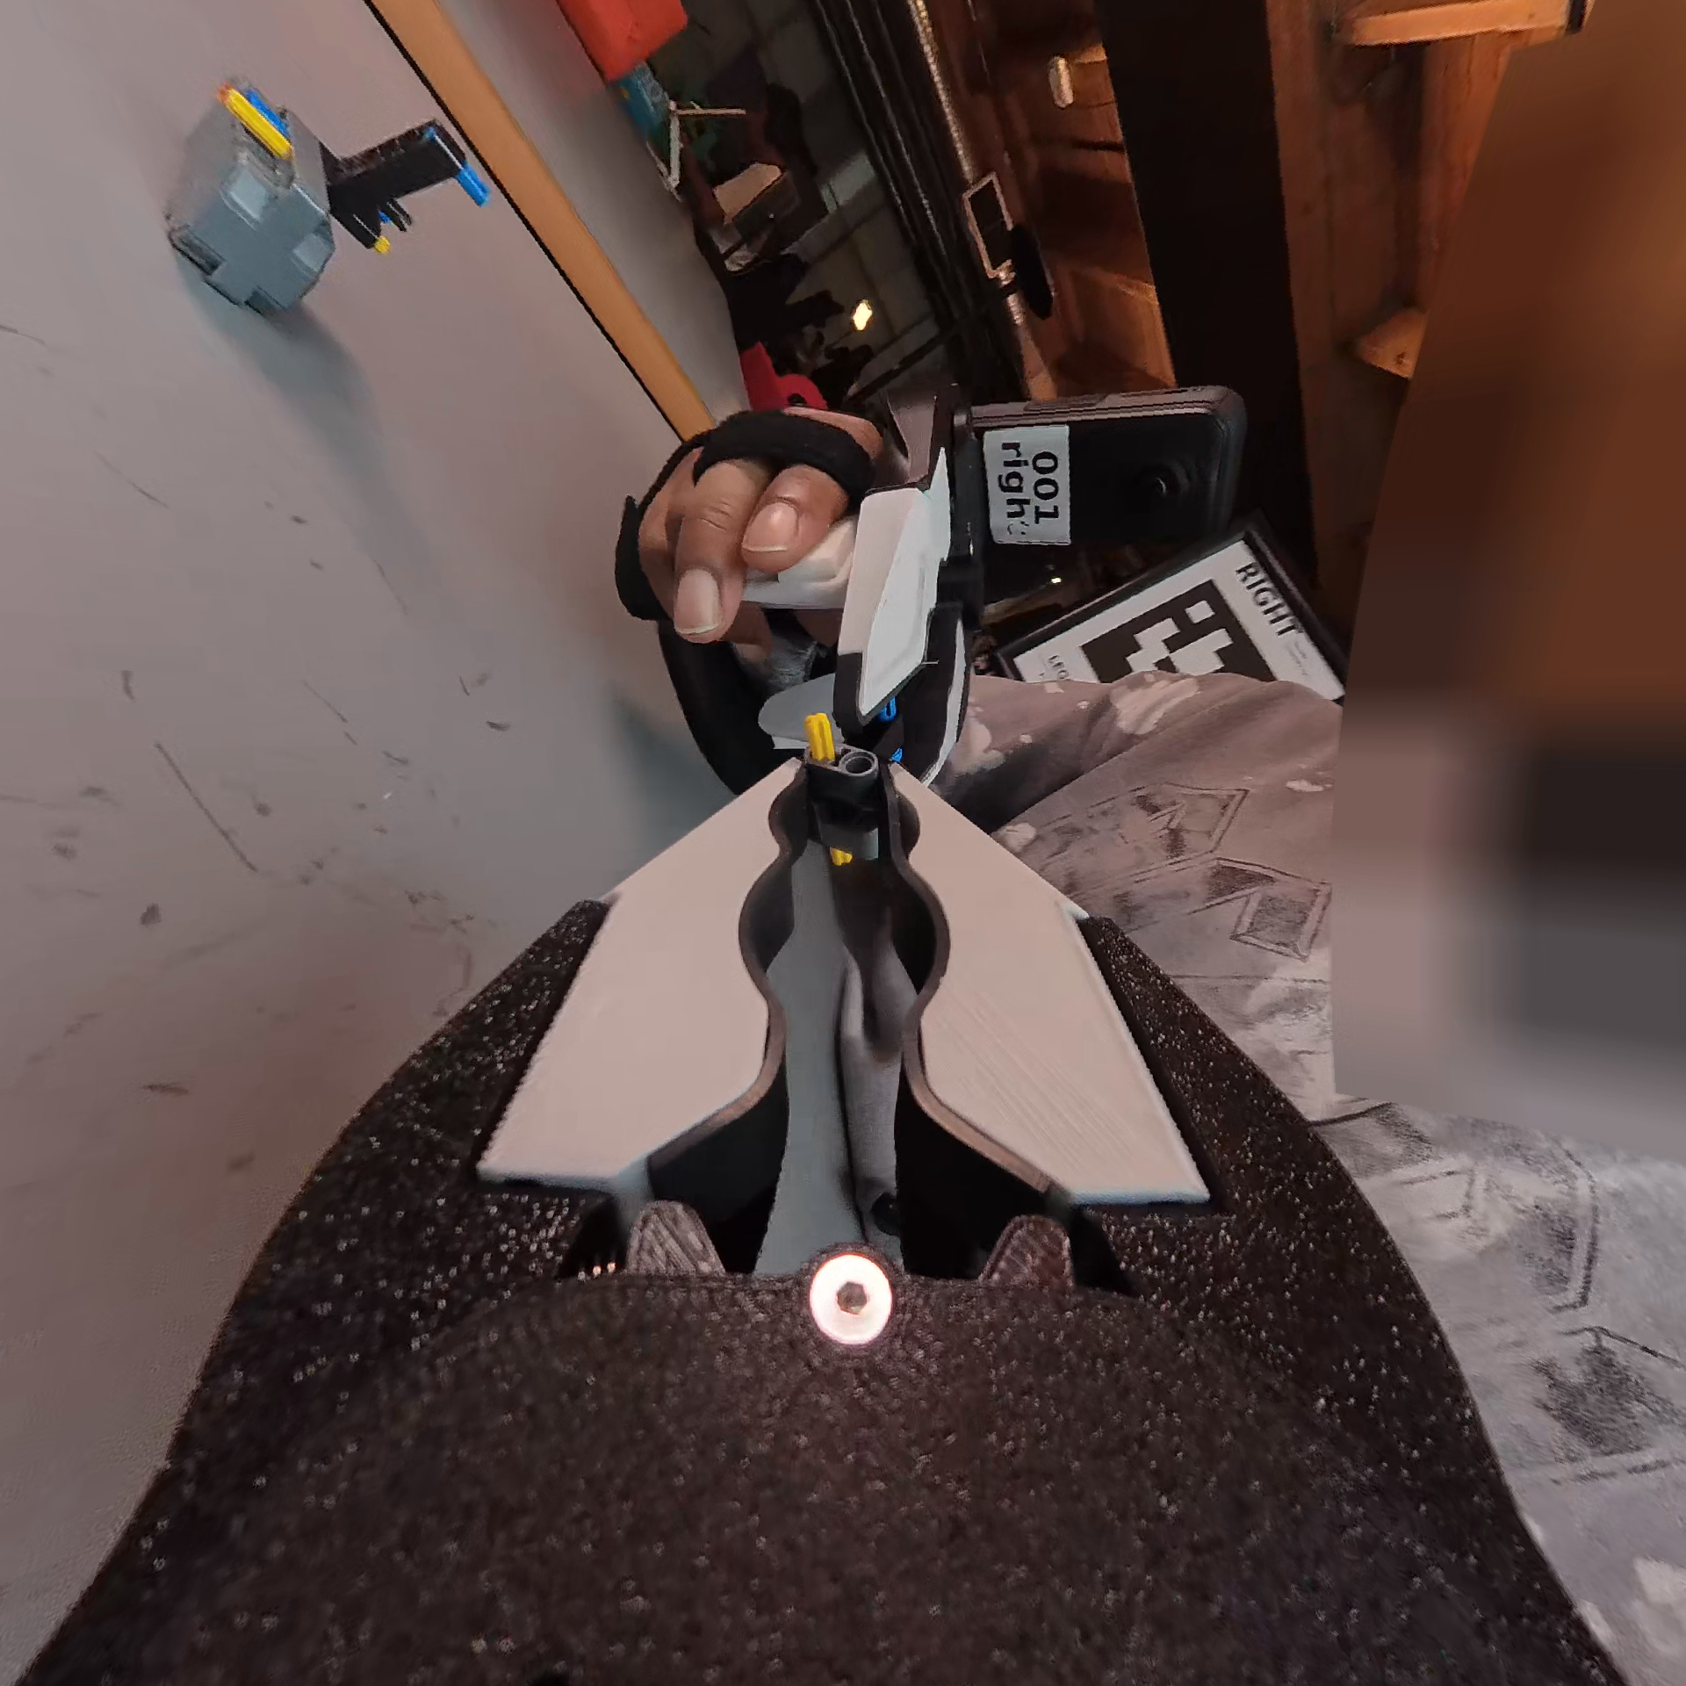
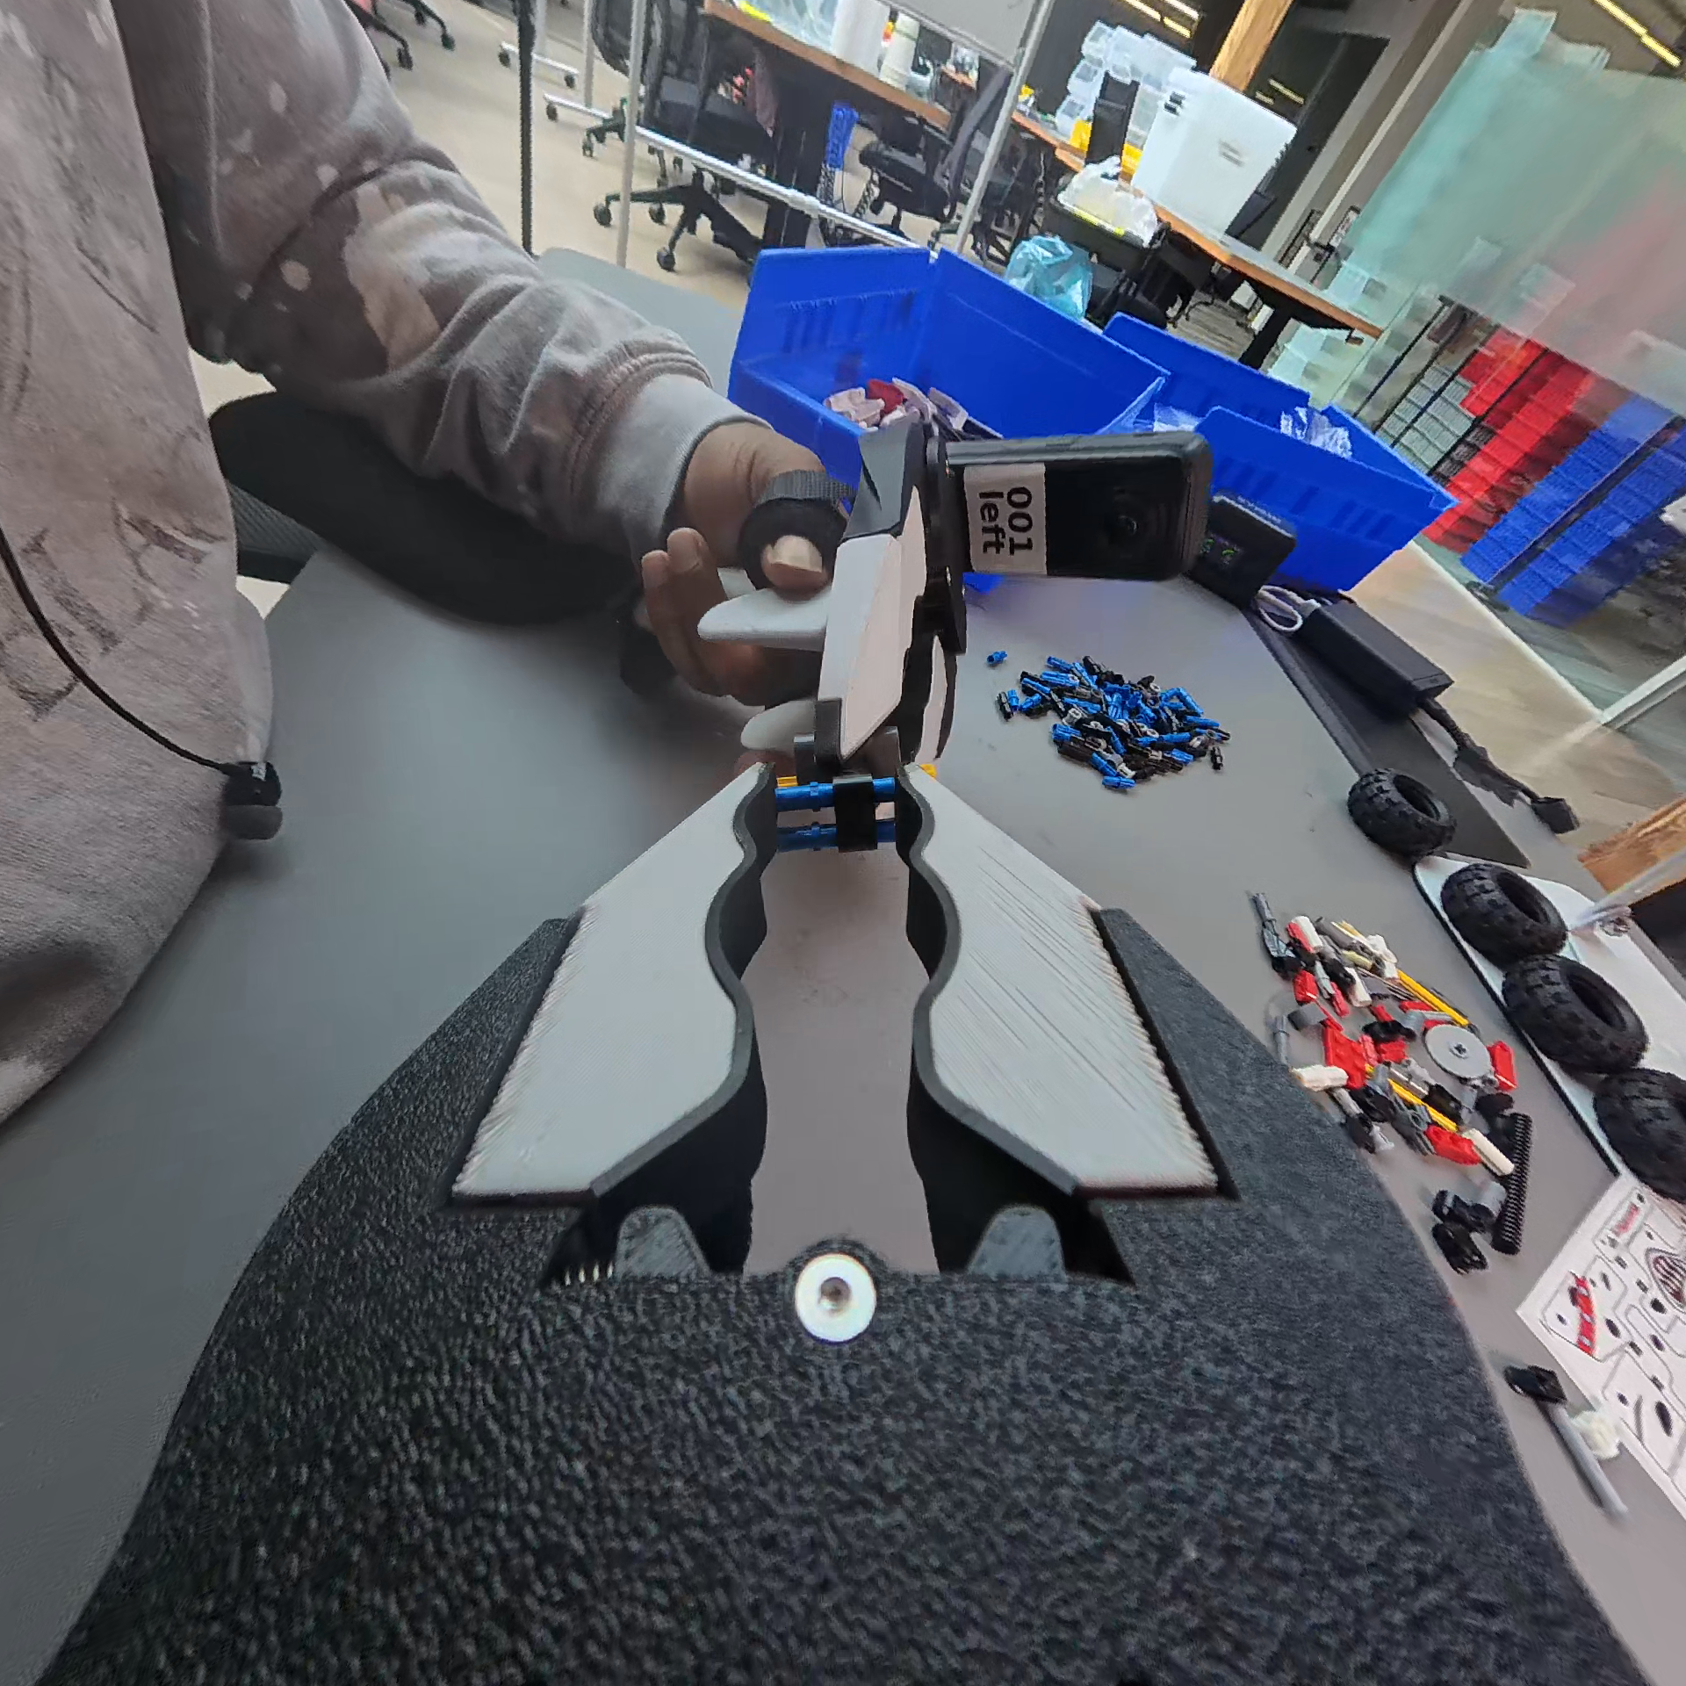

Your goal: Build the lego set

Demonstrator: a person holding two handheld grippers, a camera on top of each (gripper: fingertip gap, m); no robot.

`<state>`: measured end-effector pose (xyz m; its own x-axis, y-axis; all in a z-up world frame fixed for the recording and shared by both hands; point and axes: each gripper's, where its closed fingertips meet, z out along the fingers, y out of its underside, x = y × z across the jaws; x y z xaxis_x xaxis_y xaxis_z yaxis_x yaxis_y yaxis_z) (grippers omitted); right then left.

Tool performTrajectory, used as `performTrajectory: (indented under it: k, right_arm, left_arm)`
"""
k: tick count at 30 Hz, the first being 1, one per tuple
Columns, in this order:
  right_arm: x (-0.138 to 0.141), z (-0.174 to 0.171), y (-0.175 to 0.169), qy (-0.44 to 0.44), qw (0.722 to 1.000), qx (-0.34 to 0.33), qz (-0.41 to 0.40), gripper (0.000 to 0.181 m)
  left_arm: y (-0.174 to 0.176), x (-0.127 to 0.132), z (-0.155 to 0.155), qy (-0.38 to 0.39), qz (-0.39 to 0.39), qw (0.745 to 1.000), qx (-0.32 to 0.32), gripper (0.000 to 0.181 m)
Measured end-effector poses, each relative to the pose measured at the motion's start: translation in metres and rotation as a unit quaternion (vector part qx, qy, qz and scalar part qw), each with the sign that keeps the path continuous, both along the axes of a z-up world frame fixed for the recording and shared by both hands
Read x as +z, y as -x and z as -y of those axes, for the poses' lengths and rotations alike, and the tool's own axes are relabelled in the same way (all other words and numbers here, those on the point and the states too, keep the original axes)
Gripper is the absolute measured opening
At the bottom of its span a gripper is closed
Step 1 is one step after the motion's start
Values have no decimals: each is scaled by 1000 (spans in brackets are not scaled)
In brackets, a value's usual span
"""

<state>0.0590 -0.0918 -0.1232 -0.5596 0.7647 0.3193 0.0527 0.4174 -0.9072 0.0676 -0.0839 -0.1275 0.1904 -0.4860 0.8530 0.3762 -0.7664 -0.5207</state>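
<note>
In the left wrist view my left gripper (image 1: 844, 780) is shut on a small black lego piece (image 1: 848, 807) with a yellow axle and a grey pin. In the right wrist view my right gripper (image 2: 835, 794) is shut on a black connector with blue pins (image 2: 835, 812). The two grippers meet tip to tip above the table, and the two pieces touch or nearly touch. The right gripper (image 1: 889, 620) shows beyond the left one, and the left gripper (image 2: 867, 657) shows beyond the right one. A grey lego block with a black arm (image 1: 265, 201) lies on the table at the far left.
On the grey table (image 2: 456, 821) lie a pile of blue and black pins (image 2: 1113, 721), a pile of red and grey parts (image 2: 1387, 1049), several black tyres (image 2: 1505, 912) and a sticker sheet (image 2: 1624, 1323). Blue bins (image 2: 958, 347) stand at the back. A person's sleeve (image 2: 411, 319) is at the left. The tips of both grippers are at nearly the same place.
</note>
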Motion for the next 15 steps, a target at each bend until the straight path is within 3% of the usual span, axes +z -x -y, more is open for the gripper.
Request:
performTrajectory:
  k: [3, 8, 12, 15]
  right_arm:
    - [-11, -11, 5, -31, 999, -29, 13, 27]
    - [-26, -22, 8, -32, 997, -48, 48, 28]
    - [-26, -21, 8, -42, 997, -49, 42, 27]
    - [-23, -20, 7, -3, 997, -45, 63, 27]
  left_arm:
    - [8, -8, -7, -36, -100, 993, 42, 13]
    - [14, -16, -14, -104, -246, 959, 94, 14]
    - [13, -17, -13, -81, -224, 967, 87, 14]
    - [13, -20, -11, -58, -202, 975, 73, 17]
